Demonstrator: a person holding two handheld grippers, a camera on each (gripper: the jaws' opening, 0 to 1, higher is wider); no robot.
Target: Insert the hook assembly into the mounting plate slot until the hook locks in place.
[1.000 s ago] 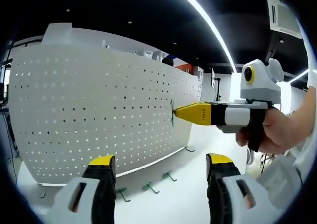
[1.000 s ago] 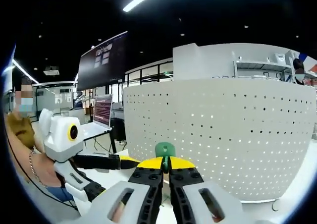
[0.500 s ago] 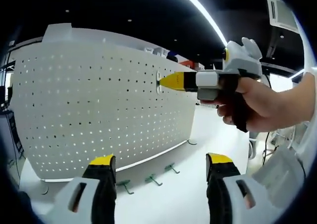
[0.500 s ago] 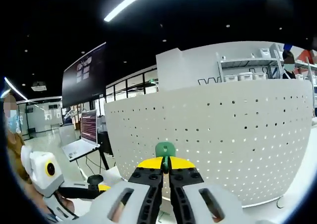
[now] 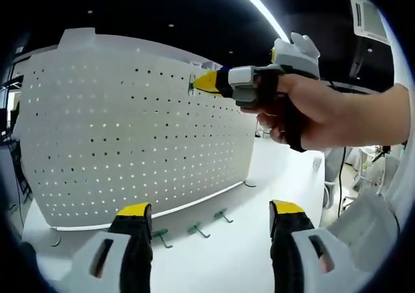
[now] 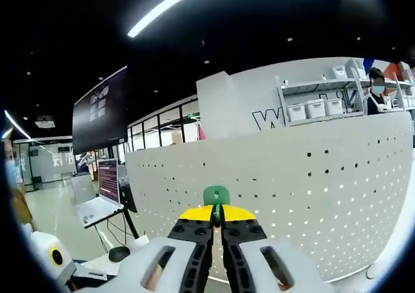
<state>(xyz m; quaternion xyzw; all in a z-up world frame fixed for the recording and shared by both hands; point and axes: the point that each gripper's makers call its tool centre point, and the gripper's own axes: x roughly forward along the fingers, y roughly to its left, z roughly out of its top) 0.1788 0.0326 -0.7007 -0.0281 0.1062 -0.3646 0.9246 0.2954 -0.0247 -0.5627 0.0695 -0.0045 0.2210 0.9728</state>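
White tabletop (image 5: 214, 260) and a dark ceiling crossed by a long strip light (image 5: 259, 8) are seen around an upright white pegboard (image 5: 130, 137), whose face is dotted with rows of small holes.

From the left gripper view, the left gripper (image 5: 211, 231) is seen with its two yellow-tipped jaws spread wide apart and nothing between them. Ahead of these jaws, three green hooks (image 5: 192, 229) are laid in a row on the tabletop, just in front of the pegboard's lower edge. Above and ahead of the left jaws, the right gripper (image 5: 198, 83) is held in a person's hand (image 5: 305, 111), with its yellow tip brought up against the upper part of the pegboard. A small green piece can be made out at that tip, touching or almost touching the board; which of the two cannot be told.

From the right gripper view, the right gripper's jaws are seen pressed together on a green hook (image 6: 216, 197), whose rounded end stands up just above the yellow tips. The pegboard is directly ahead of the hook. Beyond the board's left edge, a laptop (image 6: 97, 199) on a stand and a large dark screen (image 6: 97, 118) are seen. Shelves (image 6: 318, 108) holding white boxes stand behind the board.
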